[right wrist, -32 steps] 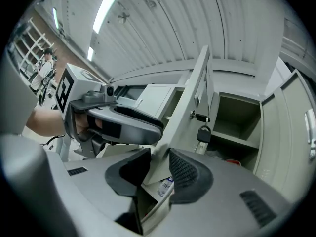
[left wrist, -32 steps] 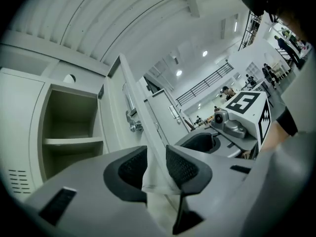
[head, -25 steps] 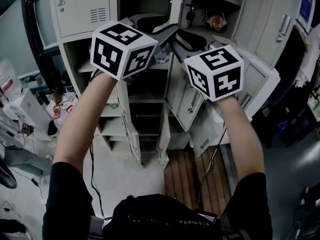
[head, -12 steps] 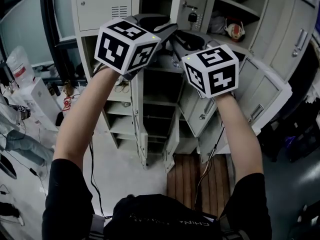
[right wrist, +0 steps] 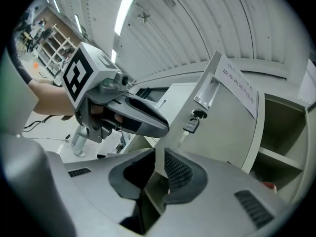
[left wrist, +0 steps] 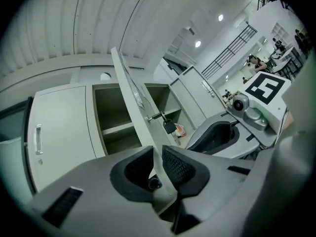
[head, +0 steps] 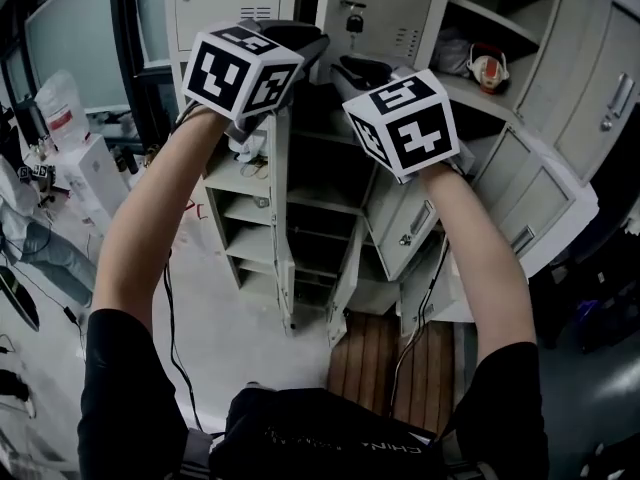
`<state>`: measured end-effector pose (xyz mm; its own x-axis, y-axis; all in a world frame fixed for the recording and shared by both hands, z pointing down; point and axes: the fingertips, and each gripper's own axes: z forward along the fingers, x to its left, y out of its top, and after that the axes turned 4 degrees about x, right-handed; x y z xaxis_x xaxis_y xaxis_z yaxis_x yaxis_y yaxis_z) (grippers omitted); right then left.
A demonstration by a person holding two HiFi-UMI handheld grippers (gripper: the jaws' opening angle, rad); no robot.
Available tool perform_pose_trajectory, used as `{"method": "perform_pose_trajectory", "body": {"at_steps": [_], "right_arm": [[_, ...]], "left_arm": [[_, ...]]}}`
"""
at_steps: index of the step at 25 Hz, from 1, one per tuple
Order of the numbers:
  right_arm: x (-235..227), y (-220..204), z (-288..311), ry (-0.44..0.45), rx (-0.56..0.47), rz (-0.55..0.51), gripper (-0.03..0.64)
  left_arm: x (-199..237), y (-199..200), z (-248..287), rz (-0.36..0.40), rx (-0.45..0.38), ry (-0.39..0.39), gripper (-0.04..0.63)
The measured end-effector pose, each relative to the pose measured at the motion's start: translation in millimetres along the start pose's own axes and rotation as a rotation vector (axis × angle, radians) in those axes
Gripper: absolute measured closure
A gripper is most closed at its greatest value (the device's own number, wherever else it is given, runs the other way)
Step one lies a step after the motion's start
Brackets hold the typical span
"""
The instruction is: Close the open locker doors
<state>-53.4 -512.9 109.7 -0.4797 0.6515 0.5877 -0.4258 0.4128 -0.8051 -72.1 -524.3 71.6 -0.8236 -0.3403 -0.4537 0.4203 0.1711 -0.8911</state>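
Far left: a white box [head: 88, 173] and loose cables lay on the floor beside the lockers.
Shut door: an upper locker door [left wrist: 59, 127] with a handle stood closed, just left of an open compartment [left wrist: 114, 125] with one shelf.
Left tool [left wrist: 157, 154]: held level at the end of a bare forearm, its marker cube toward the head camera. Its jaws were pressed onto the free edge of the open door, below the key, with the panel filling the gap between the pads.
Open door [right wrist: 232, 117]: an upper locker door swung out towards the person. It showed edge-on in the left gripper view and with its outer face to the right in the right gripper view. It stood between the shelved compartment and the next one to the right.
Key [right wrist: 191, 125]: hung from the lock on the door's outer face, under a label holder [right wrist: 207, 90] and a paper label [right wrist: 239, 85].
Right tool [right wrist: 159, 154]: level, just beside the left tool. Its jaws had just been closing and pinched the same door's free edge, also below the key.
Right compartment: a red and white thing [head: 487, 68] lay on its shelf; what it was could not be told.
Lower doors: several stood open beneath the tools, one edge-on [head: 283, 218], others angled out to the right [head: 400, 218].
Floor: wooden slats [head: 395, 363] lay in front of the lockers.
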Motion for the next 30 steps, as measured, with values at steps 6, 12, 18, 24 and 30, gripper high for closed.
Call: {"method": "perform_pose_trajectory", "body": {"at_steps": [6, 12, 18, 24, 30], "right_arm": [[-11, -4, 20, 0.011, 0.01, 0.002, 0.54], [-28, -2, 51, -0.017, 0.006, 0.021, 0.541], [-44, 4, 85, -0.078, 0.002, 0.021, 0.56], [-58, 6, 117, -0.128, 0.024, 0.003, 0.574], [-79, 2, 142, -0.169, 0.045, 0.001, 0.575]], "left_arm": [[26, -11, 7, 0.004, 0.027, 0.009, 0.526], [50, -24, 18, 0.026, 0.018, -0.013, 0.526], [78, -37, 29, 0.048, 0.005, -0.039, 0.526], [105, -49, 46, 0.048, -0.005, -0.049, 0.526], [123, -59, 65, 0.048, -0.011, -0.058, 0.526]]}}
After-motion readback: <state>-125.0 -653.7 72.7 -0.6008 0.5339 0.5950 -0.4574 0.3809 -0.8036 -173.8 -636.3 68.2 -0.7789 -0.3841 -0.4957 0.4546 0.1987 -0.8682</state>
